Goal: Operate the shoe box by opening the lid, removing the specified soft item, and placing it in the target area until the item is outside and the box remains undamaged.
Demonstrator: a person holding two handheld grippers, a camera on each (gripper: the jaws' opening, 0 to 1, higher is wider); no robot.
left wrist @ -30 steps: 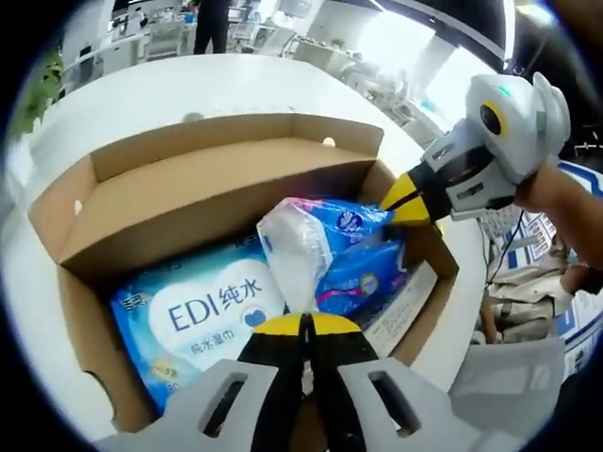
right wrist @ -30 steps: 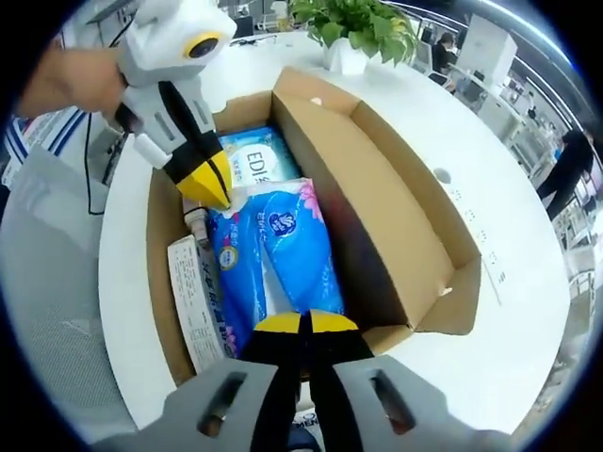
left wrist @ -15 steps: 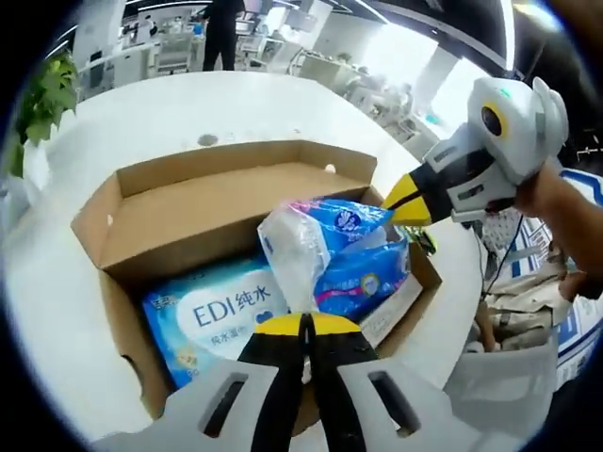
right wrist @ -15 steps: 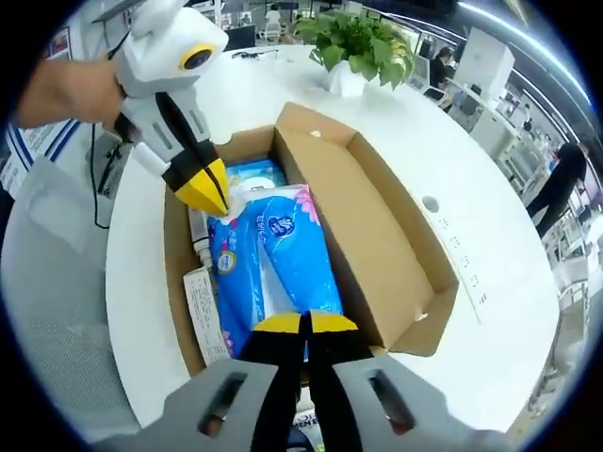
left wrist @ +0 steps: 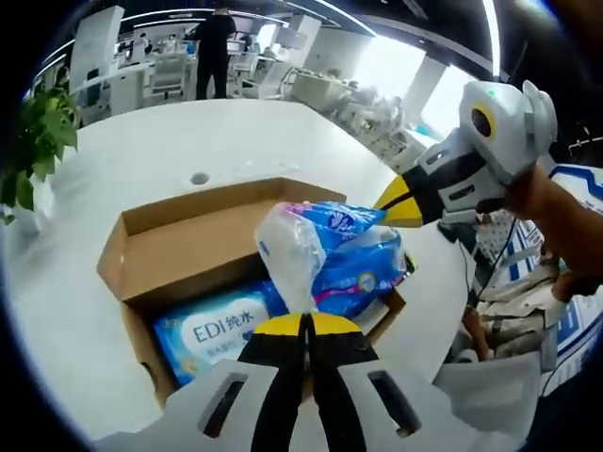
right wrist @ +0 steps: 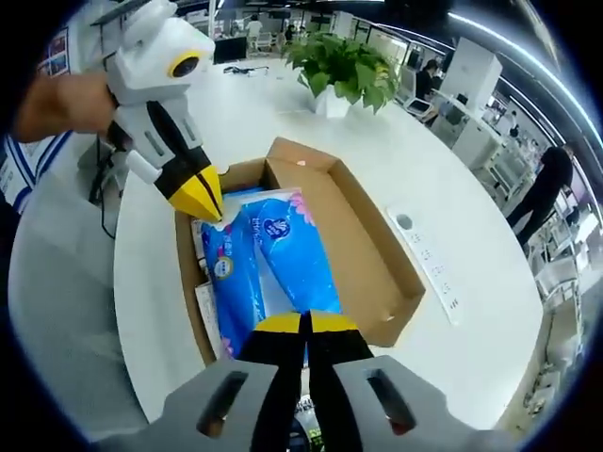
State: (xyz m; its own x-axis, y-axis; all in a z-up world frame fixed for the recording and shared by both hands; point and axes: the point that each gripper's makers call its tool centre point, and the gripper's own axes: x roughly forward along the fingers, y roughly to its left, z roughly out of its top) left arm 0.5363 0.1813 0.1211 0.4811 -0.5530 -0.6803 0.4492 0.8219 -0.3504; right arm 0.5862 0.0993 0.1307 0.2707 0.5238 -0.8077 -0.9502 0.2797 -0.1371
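- While the lid already lies open, the blue tissue pack hangs above the shoe box, one end pinched in the left tongs, the other in the right tongs.
- Done, judging by this: opening, grasp, most of the lift. Left: carry clear, set down on the white surface.
- Wet-wipes pack lies in the box.
- Target area unmarked; box floor under the pack hidden; pinch points blocked by the tongs themselves.

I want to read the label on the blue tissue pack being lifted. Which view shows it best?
The right gripper view: the blue tissue pack lies lengthwise, printed face up. In the left gripper view the pack is seen end-on, crumpled.
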